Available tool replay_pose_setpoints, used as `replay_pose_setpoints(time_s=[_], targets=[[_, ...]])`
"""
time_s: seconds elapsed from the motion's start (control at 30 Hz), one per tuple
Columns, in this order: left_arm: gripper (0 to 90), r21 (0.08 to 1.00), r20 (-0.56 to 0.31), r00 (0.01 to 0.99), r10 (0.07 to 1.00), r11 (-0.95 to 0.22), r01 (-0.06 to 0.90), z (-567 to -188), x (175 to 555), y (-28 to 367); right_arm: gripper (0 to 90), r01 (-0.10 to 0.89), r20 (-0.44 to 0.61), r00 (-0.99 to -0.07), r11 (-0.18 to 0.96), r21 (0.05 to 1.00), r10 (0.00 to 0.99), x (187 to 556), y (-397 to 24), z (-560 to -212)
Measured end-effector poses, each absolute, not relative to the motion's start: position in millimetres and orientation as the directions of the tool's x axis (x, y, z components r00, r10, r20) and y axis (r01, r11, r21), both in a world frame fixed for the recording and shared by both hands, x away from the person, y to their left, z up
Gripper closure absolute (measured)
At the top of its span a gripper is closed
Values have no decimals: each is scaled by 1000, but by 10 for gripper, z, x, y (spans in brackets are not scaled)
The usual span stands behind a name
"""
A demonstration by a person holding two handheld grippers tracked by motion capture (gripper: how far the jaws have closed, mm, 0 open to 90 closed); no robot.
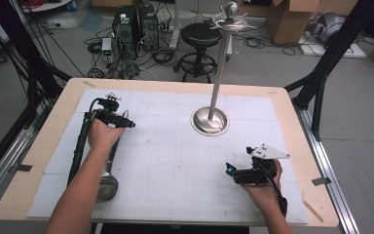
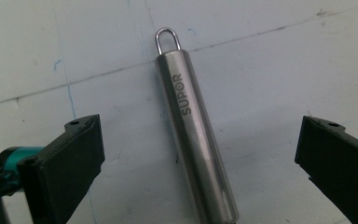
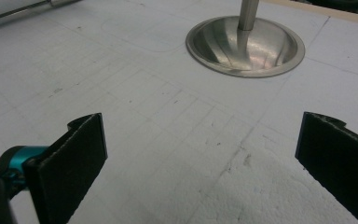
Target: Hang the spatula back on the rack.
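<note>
A steel ladle [image 1: 108, 184] lies on the white mat at the left, its bowl toward the front edge. Its round handle [image 2: 196, 135], stamped SUPOR and ending in a wire loop, runs up between the jaws of my left gripper [image 2: 200, 140]. That gripper [image 1: 114, 119] hovers over the handle's far end, open, with both jaws well clear of the steel. My right gripper [image 1: 237, 163] is held at the front right, open and with nothing in it [image 3: 200, 135]. It faces the round base [image 3: 244, 46] of a steel stand [image 1: 219, 68].
The stand rises from the mat's middle back, with hooks at its top [image 1: 229, 22]. A long steel handle [image 3: 18, 14] crosses the far left corner of the right gripper view. The white gridded mat [image 1: 175, 161] covers the wooden table.
</note>
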State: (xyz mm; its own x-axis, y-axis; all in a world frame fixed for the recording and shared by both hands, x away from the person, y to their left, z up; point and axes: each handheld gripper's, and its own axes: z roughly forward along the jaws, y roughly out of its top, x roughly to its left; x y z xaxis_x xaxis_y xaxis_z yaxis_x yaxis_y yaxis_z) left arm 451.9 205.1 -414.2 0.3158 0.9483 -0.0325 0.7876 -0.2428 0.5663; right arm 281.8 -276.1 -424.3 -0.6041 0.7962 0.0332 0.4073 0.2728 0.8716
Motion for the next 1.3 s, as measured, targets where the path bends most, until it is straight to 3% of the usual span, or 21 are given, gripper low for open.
replay_pose_setpoints(time_s=[0.53,0.93,1.03,1.13,1.3], targets=[[105,490,-33,317,948,-261,832,-4277,4551,1997,5,413,37,-606,274,869,795,2817,-2755,-4253],[153,482,-7,305,952,-264,836,-4278,4542,1961,5,413,32,-611,285,865,791,2811,-2745,-4258],[217,480,-8,303,953,-263,837,-4251,4526,1942,5,417,32,-610,286,863,792,2807,-2745,-4255],[343,478,-8,313,950,-271,835,-4228,4511,1922,5,415,31,-611,286,864,791,2810,-2748,-4256],[409,473,-10,319,948,-277,836,-4211,4503,1911,5,417,32,-609,286,863,793,2808,-2743,-4257]])
